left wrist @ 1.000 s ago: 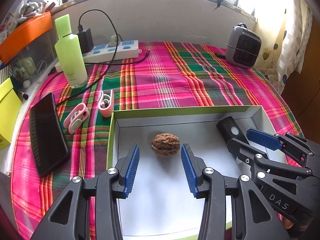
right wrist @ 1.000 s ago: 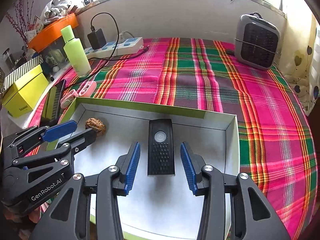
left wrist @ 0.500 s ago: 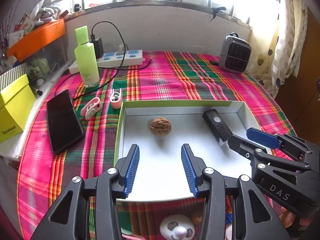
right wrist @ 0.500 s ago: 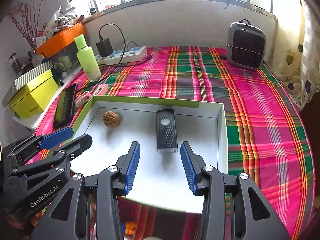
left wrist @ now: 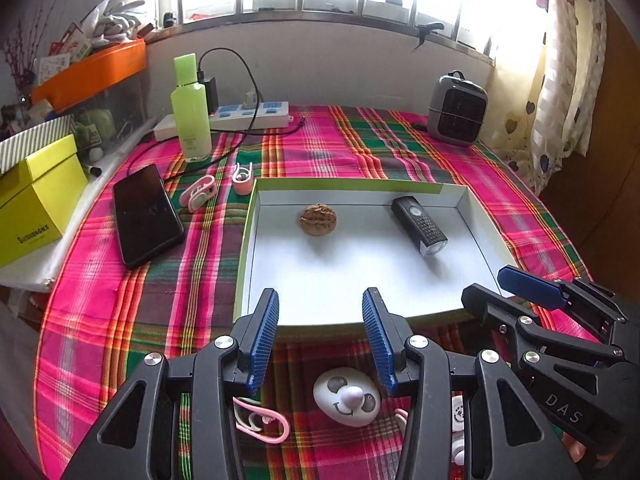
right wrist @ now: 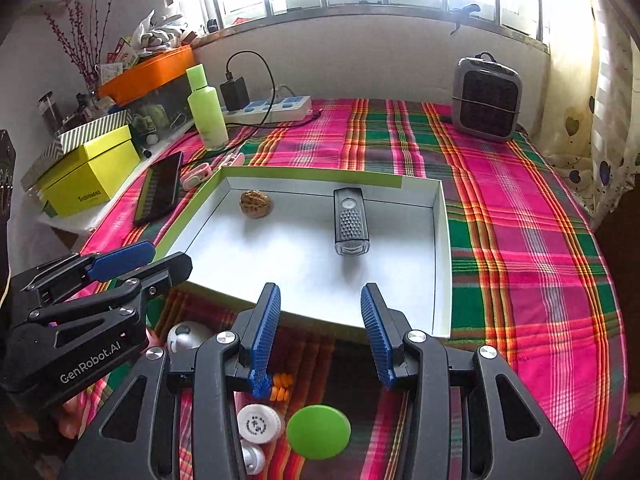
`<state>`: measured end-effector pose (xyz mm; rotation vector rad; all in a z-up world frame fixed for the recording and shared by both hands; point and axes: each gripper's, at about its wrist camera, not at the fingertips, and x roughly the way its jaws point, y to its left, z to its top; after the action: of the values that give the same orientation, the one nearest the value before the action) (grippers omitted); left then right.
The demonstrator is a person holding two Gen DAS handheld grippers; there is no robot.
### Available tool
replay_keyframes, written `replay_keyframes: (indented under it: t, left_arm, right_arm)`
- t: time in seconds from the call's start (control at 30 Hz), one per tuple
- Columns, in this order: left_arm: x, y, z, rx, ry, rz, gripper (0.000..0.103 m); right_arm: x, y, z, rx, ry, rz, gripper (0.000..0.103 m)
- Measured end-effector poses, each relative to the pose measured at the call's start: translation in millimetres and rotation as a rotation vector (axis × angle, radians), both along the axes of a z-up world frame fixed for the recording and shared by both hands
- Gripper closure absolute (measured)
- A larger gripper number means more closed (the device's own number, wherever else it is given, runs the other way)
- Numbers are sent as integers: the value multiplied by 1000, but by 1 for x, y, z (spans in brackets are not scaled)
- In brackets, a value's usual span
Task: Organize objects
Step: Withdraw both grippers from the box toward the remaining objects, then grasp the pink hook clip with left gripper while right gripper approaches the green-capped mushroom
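tray (left wrist: 460, 196) on plaid cloth | we see walnut (left wrist: 318, 219) and black light (left wrist: 418, 226) lying inside it, apart | left gripper (left wrist: 320, 316) and right gripper (right wrist: 316, 306): jaws apart, empty, at tray's near edge

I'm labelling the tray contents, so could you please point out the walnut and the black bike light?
walnut (left wrist: 318, 219), left wrist view, middle of shell.
black bike light (right wrist: 351, 222), right wrist view, textured top face.

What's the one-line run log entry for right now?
tray: walnut, black light inside | left gripper: open, empty | right gripper: open, empty | panda toy, green disc: on cloth outside tray
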<state>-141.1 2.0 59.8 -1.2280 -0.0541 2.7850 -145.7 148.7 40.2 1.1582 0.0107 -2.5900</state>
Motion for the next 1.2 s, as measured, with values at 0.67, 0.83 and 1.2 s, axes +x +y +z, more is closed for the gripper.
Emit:
replay_keyframes:
  t: [0.67,0.83,1.2]
  left_arm:
    - [49,-9,-11,1,15,-2,61]
    - [57,-21,-16,34,8,12,56]
    - [65,-47,-33,73,-20,34,54]
  right_arm:
    - [52,15,-8,-20,33,-7,60]
    - [61,21,-7,-12,49,-21,60]
    - [69,35,-11,-20,44,-41,59]
